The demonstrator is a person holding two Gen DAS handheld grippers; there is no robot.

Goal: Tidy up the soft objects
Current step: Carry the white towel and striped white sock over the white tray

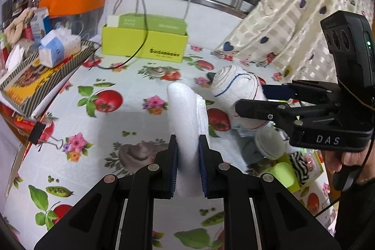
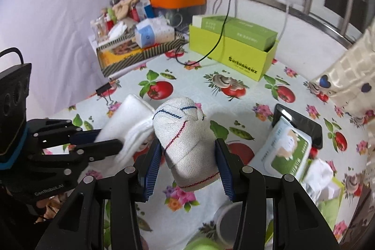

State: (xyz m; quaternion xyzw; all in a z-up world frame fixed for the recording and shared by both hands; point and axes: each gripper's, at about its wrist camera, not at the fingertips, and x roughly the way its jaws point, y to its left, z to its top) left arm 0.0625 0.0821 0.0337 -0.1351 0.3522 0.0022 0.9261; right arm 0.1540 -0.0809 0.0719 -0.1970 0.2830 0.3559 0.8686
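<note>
My left gripper (image 1: 188,147) is shut on a folded white foam pad (image 1: 185,109) and holds it upright above the fruit-print tablecloth (image 1: 105,137). My right gripper (image 2: 188,149) is shut on a rolled white cloth with blue and red stitching (image 2: 185,137), lifted over the table. In the left wrist view the right gripper (image 1: 260,97) holds that roll (image 1: 234,88) just right of the foam. In the right wrist view the left gripper (image 2: 107,139) holds the foam (image 2: 131,118) just left of the roll, the two nearly touching.
A lime-green box (image 1: 145,39) with cables stands at the back. A striped tray of clutter (image 1: 44,76) and an orange box (image 1: 72,2) are at the left. A wipes pack (image 2: 286,149), a phone (image 2: 300,123), small jars and a curtain (image 1: 293,15) are at the right.
</note>
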